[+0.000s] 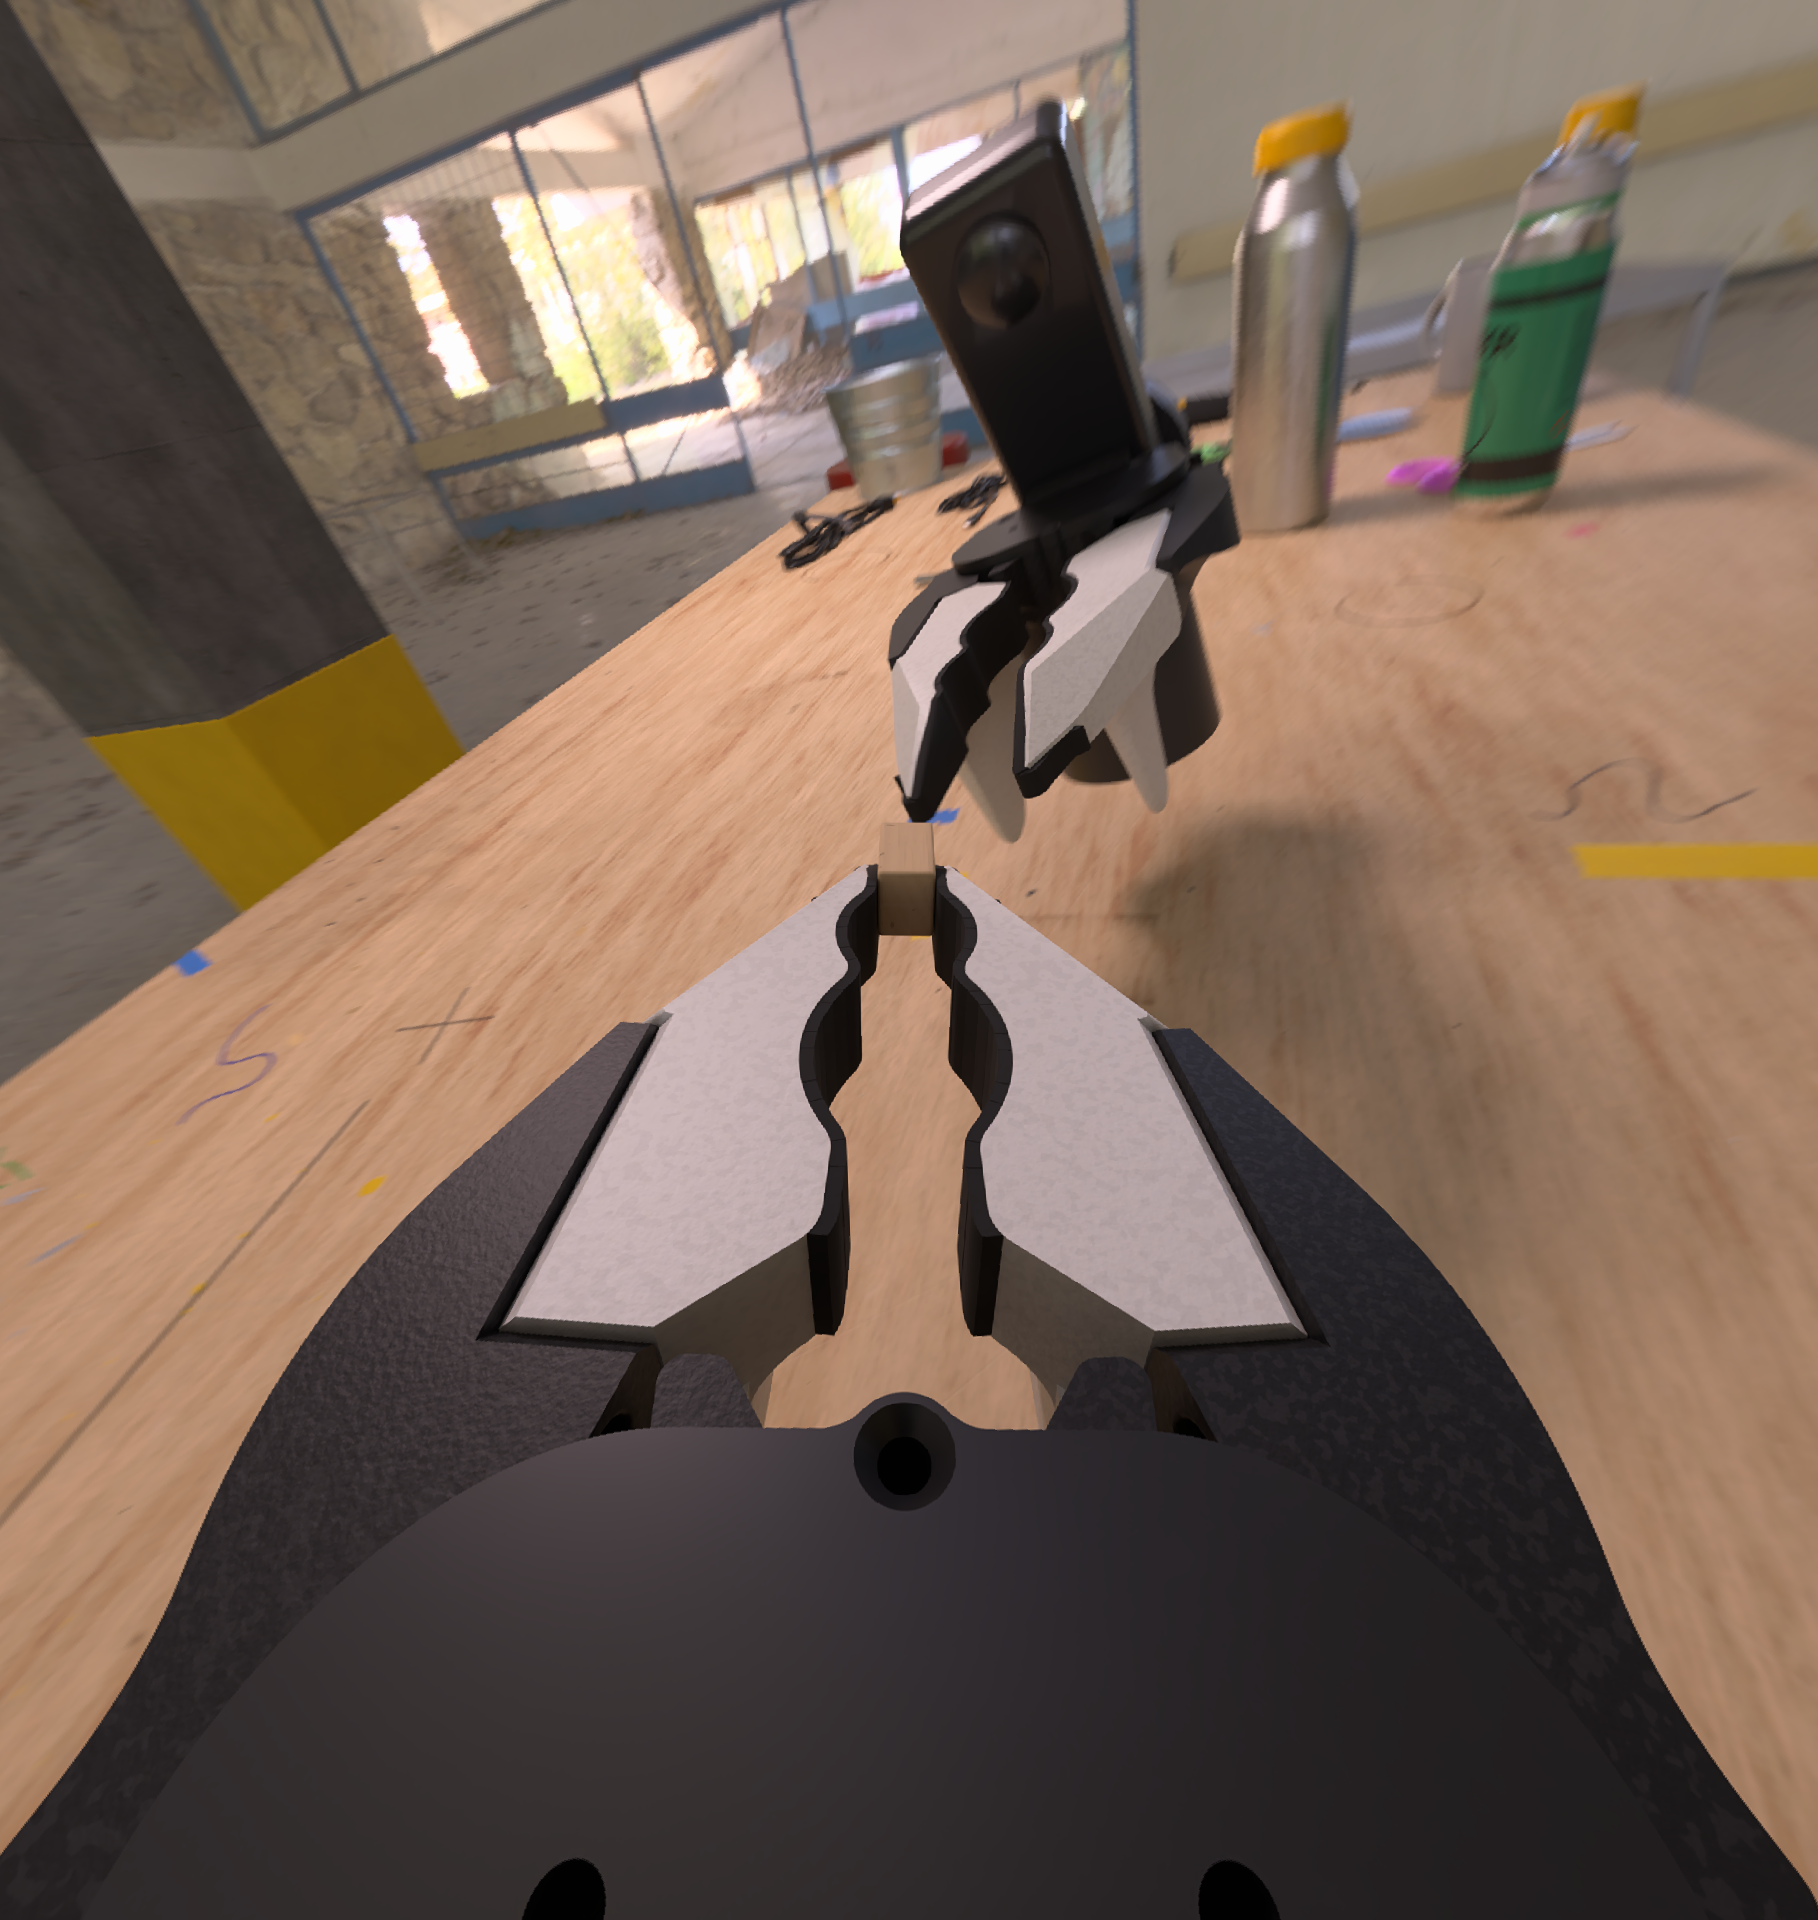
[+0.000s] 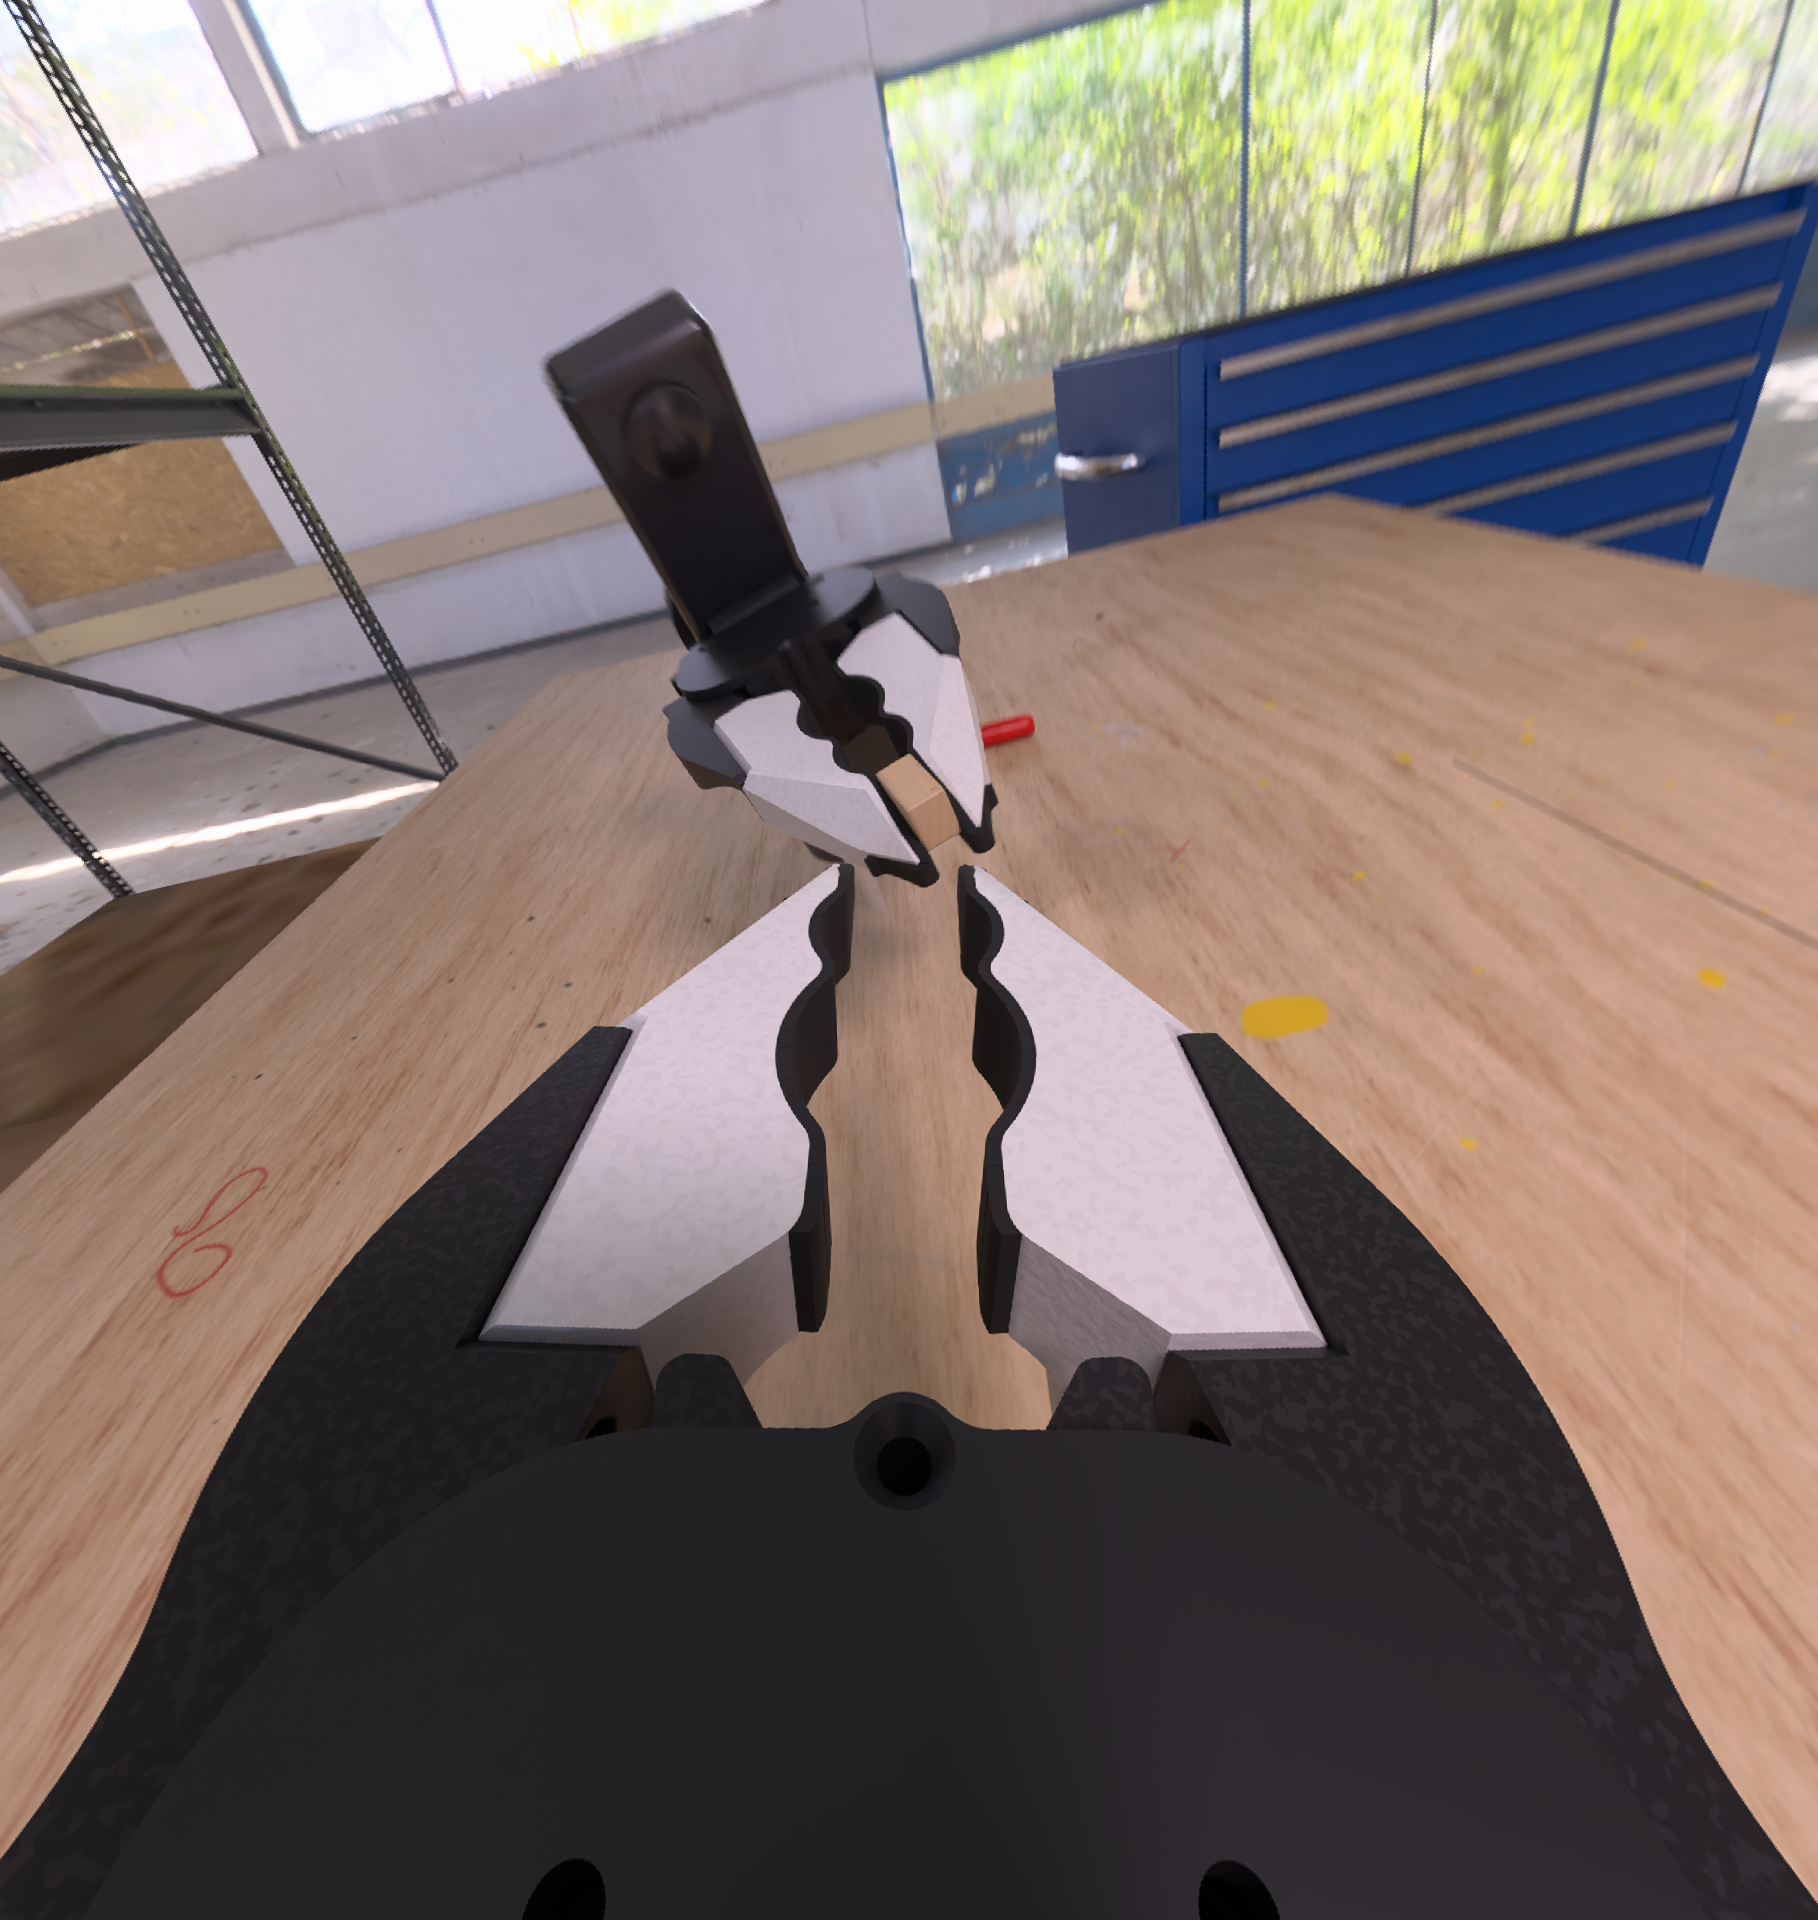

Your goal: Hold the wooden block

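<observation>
The small light wooden block (image 1: 906, 894) is pinched between the fingertips of my left gripper (image 1: 906, 878), which is shut on it close over the wooden table (image 1: 572, 831). My right gripper (image 1: 978, 800) hovers just beyond the block, pointing down at it, jaws apart and empty. In the right wrist view my right gripper (image 2: 900, 883) is open with only table between its fingers. Just ahead of its tips is the left gripper (image 2: 946, 852), holding the block (image 2: 926, 800).
A silver bottle (image 1: 1289, 343), a green bottle (image 1: 1528, 343), a metal bucket (image 1: 884, 426) and black cables (image 1: 832, 530) stand at the table's far end. The table edge runs along the left. A red item (image 2: 1007, 730) lies behind the left gripper; a blue drawer cabinet (image 2: 1456, 395) stands beyond.
</observation>
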Controlling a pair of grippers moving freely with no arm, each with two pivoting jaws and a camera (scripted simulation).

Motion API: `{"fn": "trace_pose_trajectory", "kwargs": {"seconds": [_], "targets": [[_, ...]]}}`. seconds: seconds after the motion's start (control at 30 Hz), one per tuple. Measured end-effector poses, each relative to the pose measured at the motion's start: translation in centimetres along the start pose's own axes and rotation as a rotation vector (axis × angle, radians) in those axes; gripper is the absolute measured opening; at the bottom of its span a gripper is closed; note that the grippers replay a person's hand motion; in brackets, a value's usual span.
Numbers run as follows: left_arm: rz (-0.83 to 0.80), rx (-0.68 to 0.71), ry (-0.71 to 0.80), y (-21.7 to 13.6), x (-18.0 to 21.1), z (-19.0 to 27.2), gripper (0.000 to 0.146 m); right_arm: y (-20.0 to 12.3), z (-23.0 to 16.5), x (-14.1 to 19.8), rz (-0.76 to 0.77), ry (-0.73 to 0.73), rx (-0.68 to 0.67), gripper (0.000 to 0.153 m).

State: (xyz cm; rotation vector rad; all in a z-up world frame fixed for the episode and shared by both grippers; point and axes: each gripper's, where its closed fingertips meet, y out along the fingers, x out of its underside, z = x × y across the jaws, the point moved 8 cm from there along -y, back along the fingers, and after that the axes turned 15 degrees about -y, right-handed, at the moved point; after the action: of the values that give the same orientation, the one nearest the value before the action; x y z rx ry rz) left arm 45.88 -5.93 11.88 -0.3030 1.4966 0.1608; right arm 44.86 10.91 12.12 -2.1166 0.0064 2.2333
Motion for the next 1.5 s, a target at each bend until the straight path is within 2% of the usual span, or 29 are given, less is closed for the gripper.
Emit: {"fn": "trace_pose_trajectory", "kwargs": {"seconds": [0.07, 0.13, 0.2, 0.3, 0.37, 0.47, 0.67, 0.97, 1.2, 1.5], "targets": [[0.032, 0.069, -0.050, -0.2, -0.2, 0.1, 0.009, -0.1, -0.3, -0.3, 0.042, -0.055, 0.013, 0.022], [0.036, 0.166, -0.122, -0.1, -0.4, 0.5, 0.009, 0.0, -1.1, -0.6, 0.037, -0.185, 0.024, 0.023], [0.006, 0.334, -0.266, 0.1, -0.6, 0.8, 0.008, 0.2, -2.2, -0.9, 0.022, -0.371, 0.046, 0.023], [-0.053, 0.479, -0.499, 0.3, -0.4, 0.7, 0.008, 0.3, -3.7, -1.2, -0.022, -0.569, 0.041, 0.022], [-0.086, 0.542, -0.647, 0.5, 0.0, 0.5, 0.009, 0.3, -4.2, -1.2, -0.062, -0.642, 0.014, 0.021], [-0.140, 0.568, -0.732, 0.7, 0.7, 0.4, 0.009, 0.2, -4.5, -0.9, -0.134, -0.744, 0.011, 0.018], [-0.222, 0.563, -0.684, 0.8, 1.4, 0.5, 0.009, 0.1, -4.7, -0.3, -0.238, -0.838, -0.037, 0.013], [-0.372, 0.553, -0.672, 1.3, 3.1, 0.4, 0.009, 0.3, -4.2, 1.2, -0.360, -0.907, -0.194, 0.010], [-0.391, 0.525, -0.677, 1.5, 3.3, 0.3, 0.009, 0.5, -3.7, 1.3, -0.393, -0.925, -0.251, 0.006], [-0.464, 0.458, -0.618, 1.9, 3.7, 0.7, 0.009, 0.7, -3.5, 1.6, -0.504, -1.032, -0.382, 0.003]]}}
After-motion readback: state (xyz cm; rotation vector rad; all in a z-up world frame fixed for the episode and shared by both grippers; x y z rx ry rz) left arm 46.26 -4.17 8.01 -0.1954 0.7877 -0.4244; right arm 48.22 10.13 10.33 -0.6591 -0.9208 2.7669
